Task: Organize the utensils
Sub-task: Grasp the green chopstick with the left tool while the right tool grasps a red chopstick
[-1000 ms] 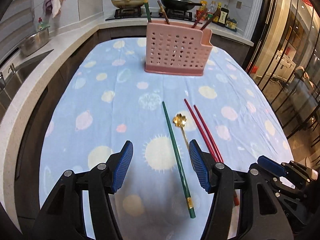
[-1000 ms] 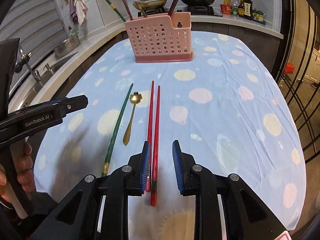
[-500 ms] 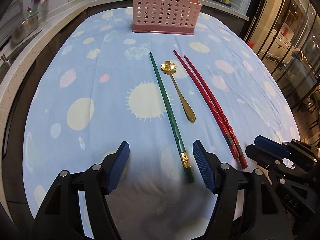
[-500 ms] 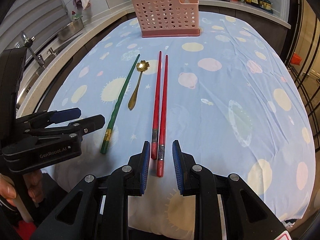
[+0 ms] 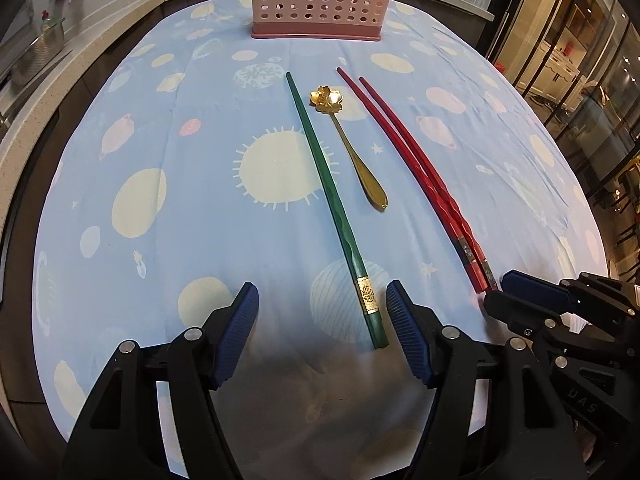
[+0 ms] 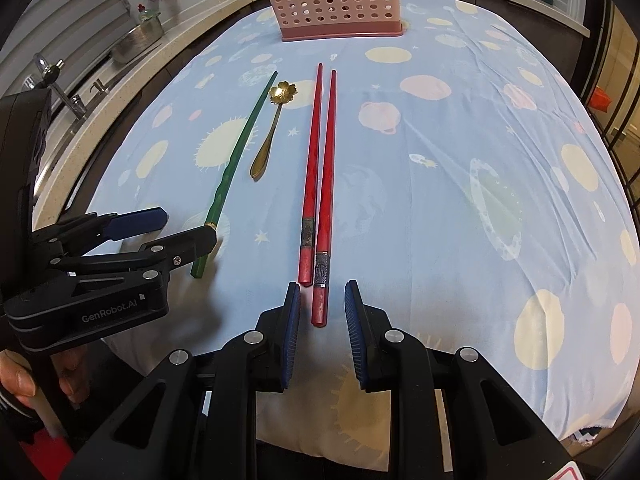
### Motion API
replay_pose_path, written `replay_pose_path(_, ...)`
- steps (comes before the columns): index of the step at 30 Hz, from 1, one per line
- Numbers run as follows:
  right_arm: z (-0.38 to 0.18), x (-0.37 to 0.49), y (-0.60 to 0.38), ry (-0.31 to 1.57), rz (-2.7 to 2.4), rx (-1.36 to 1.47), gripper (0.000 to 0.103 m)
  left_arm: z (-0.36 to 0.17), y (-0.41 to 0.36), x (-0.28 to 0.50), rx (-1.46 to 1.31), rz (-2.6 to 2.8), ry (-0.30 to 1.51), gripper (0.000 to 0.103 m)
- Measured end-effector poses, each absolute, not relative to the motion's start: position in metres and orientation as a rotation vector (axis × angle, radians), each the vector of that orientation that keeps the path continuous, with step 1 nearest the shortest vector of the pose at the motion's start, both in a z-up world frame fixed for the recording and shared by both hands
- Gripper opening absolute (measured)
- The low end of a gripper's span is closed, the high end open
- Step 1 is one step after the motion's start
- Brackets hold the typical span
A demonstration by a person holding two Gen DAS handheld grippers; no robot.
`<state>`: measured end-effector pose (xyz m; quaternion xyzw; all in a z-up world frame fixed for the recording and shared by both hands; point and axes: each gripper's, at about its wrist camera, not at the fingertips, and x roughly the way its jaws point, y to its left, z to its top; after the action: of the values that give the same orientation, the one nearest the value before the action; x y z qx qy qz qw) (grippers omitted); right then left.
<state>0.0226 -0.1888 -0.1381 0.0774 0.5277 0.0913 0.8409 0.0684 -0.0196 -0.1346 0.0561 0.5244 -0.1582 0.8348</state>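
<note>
Left gripper (image 5: 322, 318) jaws wide after just opening, nothing clamped; green chopstick (image 5: 332, 200) butt lies between pads, nearer right one. Right gripper (image 6: 322, 320) narrow, not gripping; red chopsticks (image 6: 320, 176) butt between tips. Gold spoon (image 5: 352, 148) between chopsticks on tablecloth (image 5: 160, 184).

In the left wrist view, the utensil holder (image 5: 322, 0) stands at the top centre of the tabletop (image 5: 140, 128). Below it, in mid-frame, three things lie side by side: a single chopstick (image 5: 332, 204) on the left, a spoon (image 5: 352, 144) in the middle, and a pair of chopsticks (image 5: 416, 168) on the right. The single chopstick's near end lies between the pads of the left gripper (image 5: 322, 328) at the bottom. The pair's near end reaches the right gripper (image 5: 516, 292) at lower right.
</note>
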Motion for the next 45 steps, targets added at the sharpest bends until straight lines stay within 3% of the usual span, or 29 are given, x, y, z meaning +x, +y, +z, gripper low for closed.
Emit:
replay_pose_path(8,-0.140,0.024,-0.198,1.113,0.168,0.190,0.017,-0.136,-0.017,0.069,0.121,-0.322,1.105,0.063)
replay_pose_path(21,-0.141,0.029,-0.193,1.079,0.134,0.126,0.016,-0.138,-0.013,0.067,0.132,-0.296,1.082,0.062)
replay_pose_path(26,-0.142,0.032,-0.192,1.070,0.125,0.118,0.011,-0.137,-0.011,0.066,0.130,-0.296,1.072,0.051)
replay_pose_path(32,-0.142,0.033,-0.196,1.069,0.124,0.130,0.007,-0.135,-0.011,0.065,0.124,-0.328,1.070,0.027)
replay_pose_path(34,-0.142,0.033,-0.196,1.067,0.123,0.129,0.007,-0.135,-0.012,0.064,0.122,-0.340,1.072,0.014)
replay_pose_path(36,-0.141,0.033,-0.197,1.062,0.122,0.131,0.007,-0.134,-0.011,0.065,0.116,-0.348,1.074,0.009)
replay_pose_path(45,-0.115,0.030,-0.203,0.997,0.117,0.160,0.007,-0.115,0.001,0.066,0.065,-0.340,1.050,0.007)
